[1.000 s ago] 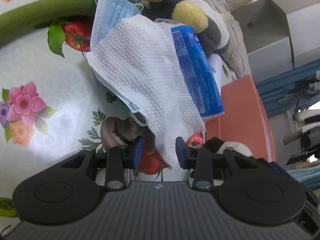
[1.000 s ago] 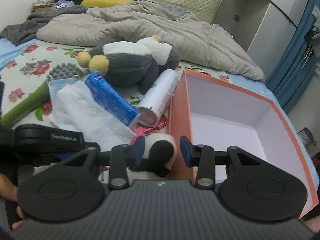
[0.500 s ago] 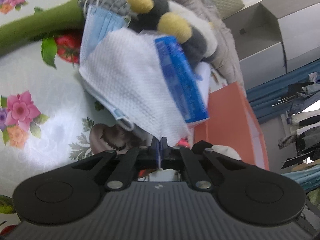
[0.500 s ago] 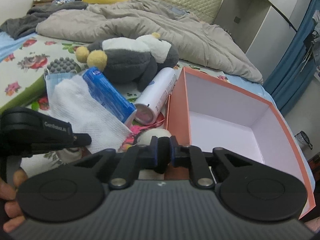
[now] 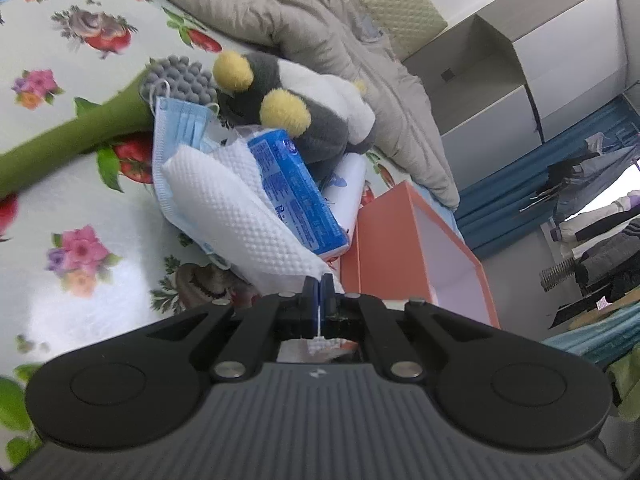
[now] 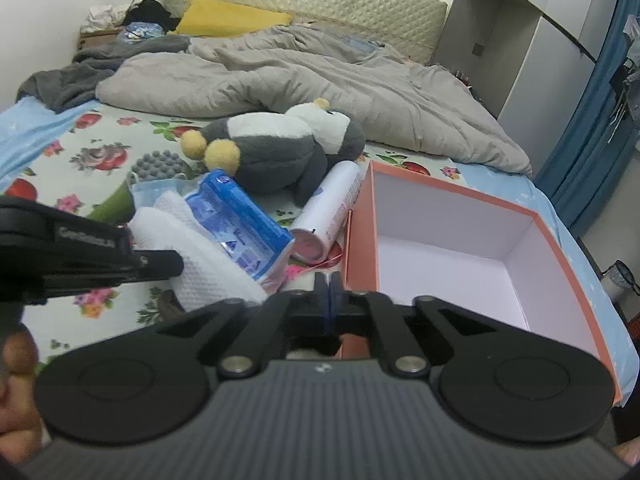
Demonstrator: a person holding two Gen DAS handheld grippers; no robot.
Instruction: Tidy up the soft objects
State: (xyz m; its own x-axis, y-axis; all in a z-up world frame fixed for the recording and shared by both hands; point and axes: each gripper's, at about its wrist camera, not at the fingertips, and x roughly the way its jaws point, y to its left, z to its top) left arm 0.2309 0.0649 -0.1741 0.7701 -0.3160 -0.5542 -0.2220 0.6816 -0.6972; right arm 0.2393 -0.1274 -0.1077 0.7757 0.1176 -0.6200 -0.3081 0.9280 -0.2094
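My left gripper is shut on the corner of a white textured cloth and lifts it off the pile. The cloth also shows in the right wrist view. Under it lie a blue face mask and a blue tissue pack. A grey and white penguin plush lies behind. My right gripper is shut, with something thin and dark between its pads that was the small black and white plush; the plush is hidden under the gripper. The orange box stands open to the right.
A white cylinder with a pink end lies against the box's left wall. A green plush stem with a grey bumpy head lies at the left. A rumpled beige duvet covers the far bed. A grey cabinet stands behind.
Both grippers closed from open: the left on the white cloth's corner, the right on the small black and white plush. Both then rose and pulled back, and the cloth folded up off the pile.
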